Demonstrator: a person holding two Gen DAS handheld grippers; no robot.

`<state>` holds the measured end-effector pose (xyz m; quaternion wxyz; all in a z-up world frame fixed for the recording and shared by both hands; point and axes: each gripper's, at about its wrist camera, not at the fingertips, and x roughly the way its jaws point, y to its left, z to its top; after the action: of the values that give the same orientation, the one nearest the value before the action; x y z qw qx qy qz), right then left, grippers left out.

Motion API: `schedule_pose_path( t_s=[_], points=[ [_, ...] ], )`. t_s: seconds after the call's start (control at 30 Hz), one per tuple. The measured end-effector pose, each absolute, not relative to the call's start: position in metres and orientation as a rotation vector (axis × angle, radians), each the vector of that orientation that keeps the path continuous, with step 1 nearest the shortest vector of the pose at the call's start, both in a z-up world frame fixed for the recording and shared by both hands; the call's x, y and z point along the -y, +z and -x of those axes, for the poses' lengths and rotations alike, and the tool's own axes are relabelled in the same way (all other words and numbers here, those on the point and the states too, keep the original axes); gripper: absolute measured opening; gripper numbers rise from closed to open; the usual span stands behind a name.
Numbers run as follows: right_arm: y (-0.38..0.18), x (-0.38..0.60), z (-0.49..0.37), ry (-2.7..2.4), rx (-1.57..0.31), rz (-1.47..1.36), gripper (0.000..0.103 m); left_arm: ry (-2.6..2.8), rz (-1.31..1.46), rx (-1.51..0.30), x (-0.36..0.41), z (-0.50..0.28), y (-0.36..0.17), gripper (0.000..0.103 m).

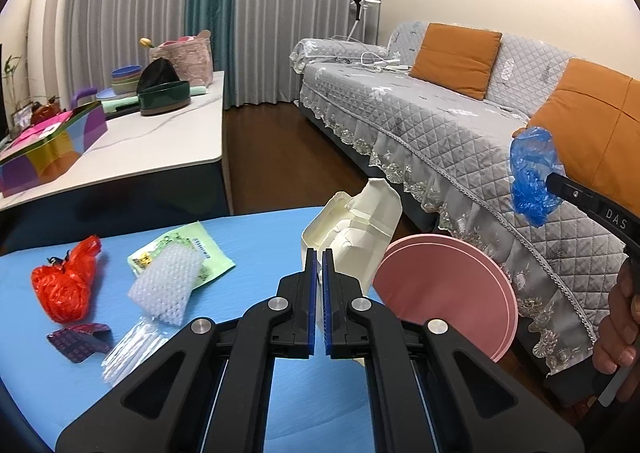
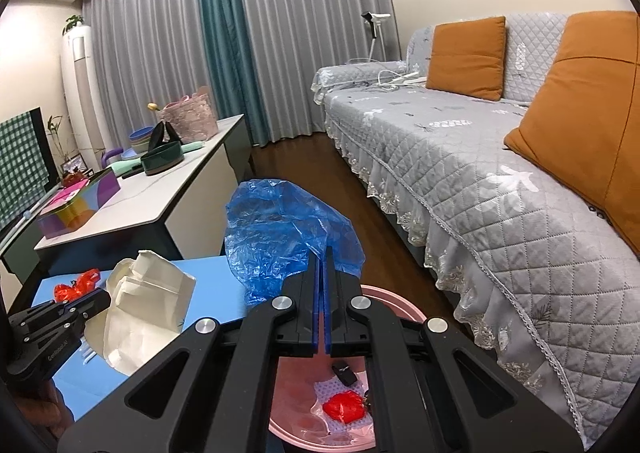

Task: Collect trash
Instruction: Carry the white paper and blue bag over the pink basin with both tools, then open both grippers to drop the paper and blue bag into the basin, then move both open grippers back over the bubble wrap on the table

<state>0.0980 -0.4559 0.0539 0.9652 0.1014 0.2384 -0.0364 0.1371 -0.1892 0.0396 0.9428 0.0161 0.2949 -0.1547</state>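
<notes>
My left gripper is shut on a crumpled cream paper carton, held above the blue table; it also shows in the right wrist view. My right gripper is shut on a blue plastic bag, held above the pink bin; the bag also shows in the left wrist view. The bin holds red plastic, a small black item and patterned paper. On the table lie a red plastic bag, bubble wrap, a green packet, a dark wrapper and clear plastic.
A grey quilted sofa with orange cushions stands to the right. A white marble-top table at the back left carries a colourful box, bowls and a pink basket. Dark wooden floor lies between them.
</notes>
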Motion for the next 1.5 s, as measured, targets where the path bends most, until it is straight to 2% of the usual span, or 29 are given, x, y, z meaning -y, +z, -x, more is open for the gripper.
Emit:
schedule_pose_path(
  t_s=[0.57,1.1,1.2,1.23,1.27,1.33,1.5],
  points=[
    [0.036,0.475,-0.105,-0.122,-0.525,-0.208,0.002,-0.378,-0.058,-0.626,0.237,-0.149,0.029,0.003],
    [0.012,0.488,-0.119,-0.162,-0.591,-0.195,0.003,-0.424,-0.114,-0.692,0.289,-0.180,-0.005,0.003],
    [0.005,0.492,-0.124,-0.169,-0.628,-0.208,0.008,-0.474,-0.093,-0.716,0.294,-0.183,-0.007,0.007],
    [0.003,0.494,-0.125,-0.177,-0.633,-0.213,0.013,-0.475,-0.100,-0.713,0.295,-0.183,-0.007,0.017],
    [0.002,0.495,-0.125,-0.185,-0.635,-0.220,0.023,-0.471,-0.100,-0.705,0.293,-0.181,-0.006,0.030],
    [0.002,0.498,-0.126,-0.198,-0.640,-0.239,0.038,-0.467,-0.092,-0.701,0.290,-0.180,-0.005,0.032],
    [0.005,0.492,-0.125,-0.185,-0.631,-0.237,0.040,-0.447,-0.078,-0.700,0.271,-0.174,-0.001,0.031]
  ],
)
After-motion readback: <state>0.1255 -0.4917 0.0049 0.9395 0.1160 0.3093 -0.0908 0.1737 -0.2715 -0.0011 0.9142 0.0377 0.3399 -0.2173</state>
